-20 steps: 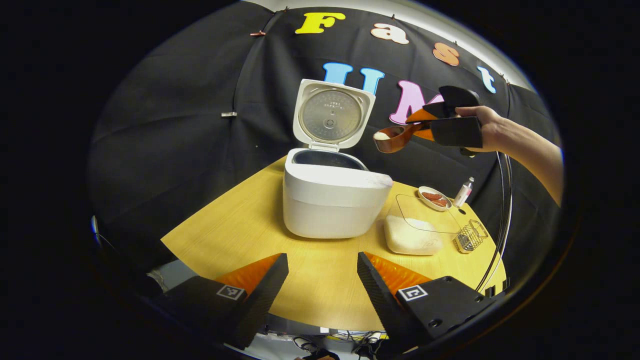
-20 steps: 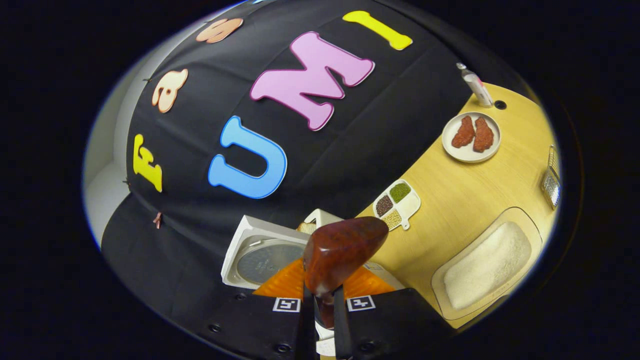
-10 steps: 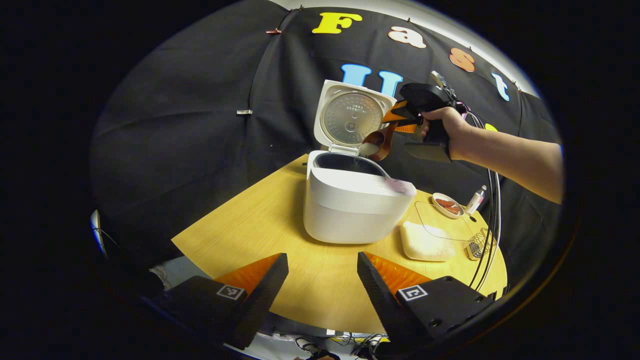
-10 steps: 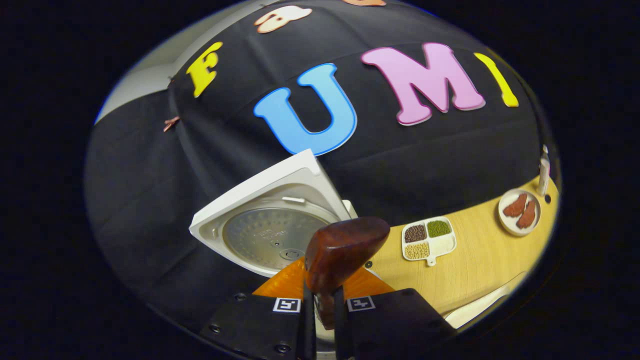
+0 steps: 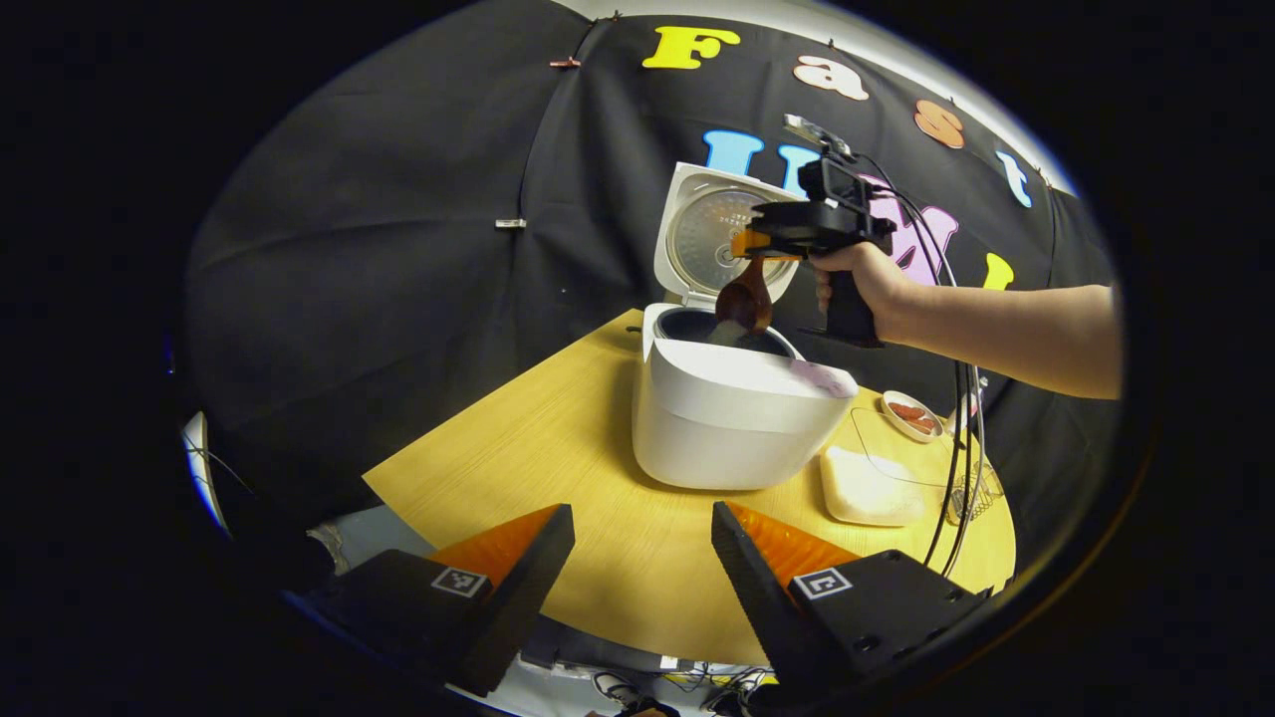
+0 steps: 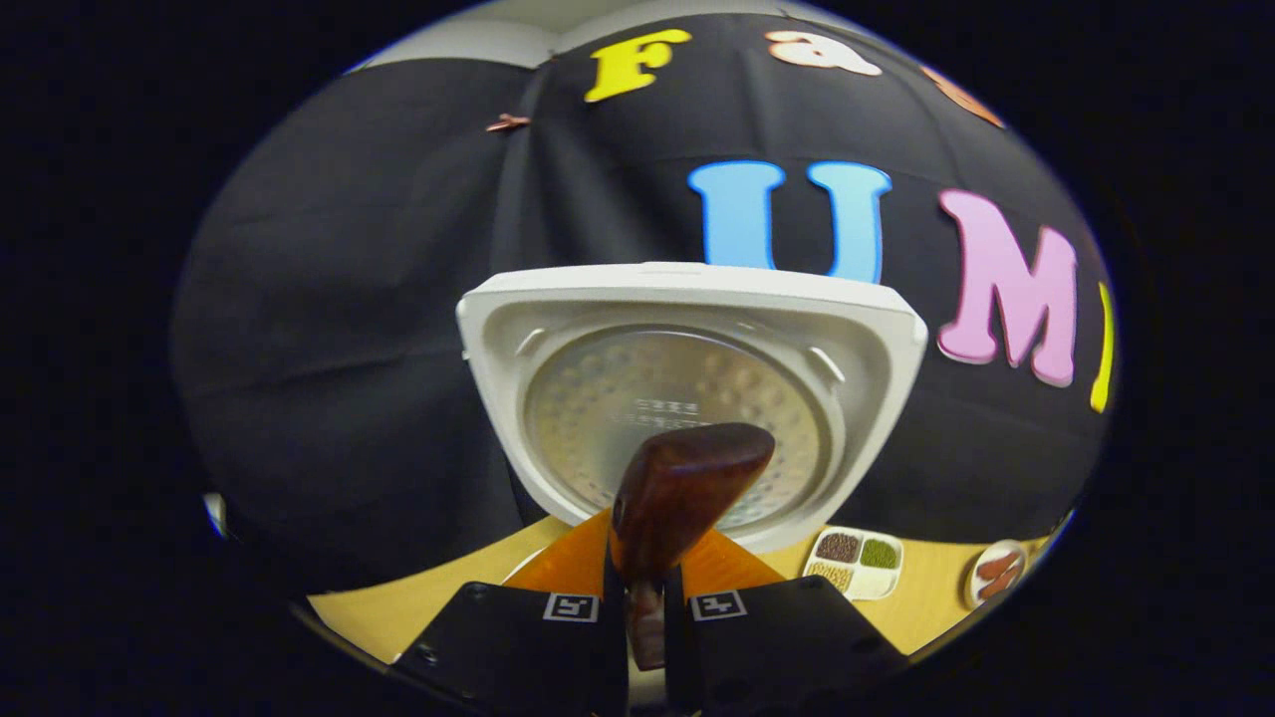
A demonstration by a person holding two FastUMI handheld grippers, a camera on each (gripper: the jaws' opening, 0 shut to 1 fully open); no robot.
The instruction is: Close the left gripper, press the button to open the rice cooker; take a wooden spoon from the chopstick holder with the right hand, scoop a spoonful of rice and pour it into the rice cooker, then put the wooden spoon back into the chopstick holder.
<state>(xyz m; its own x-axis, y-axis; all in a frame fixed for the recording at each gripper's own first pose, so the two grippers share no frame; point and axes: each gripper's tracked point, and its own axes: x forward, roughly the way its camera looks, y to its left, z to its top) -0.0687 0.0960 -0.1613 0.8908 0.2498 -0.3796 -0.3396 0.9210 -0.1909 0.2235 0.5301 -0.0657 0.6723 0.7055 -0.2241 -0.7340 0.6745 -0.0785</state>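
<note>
Spoon (image 5: 744, 299) hangs bowl-down over the open cooker (image 5: 732, 408), its tip at the pot's mouth, handle pinched between the right gripper's (image 5: 767, 242) fingers just above. Lid (image 6: 687, 388) stands upright behind it. Left gripper (image 5: 637, 558) hovers near the table (image 5: 518, 448) edge, fingers spread, empty, well apart from the cooker.
</note>
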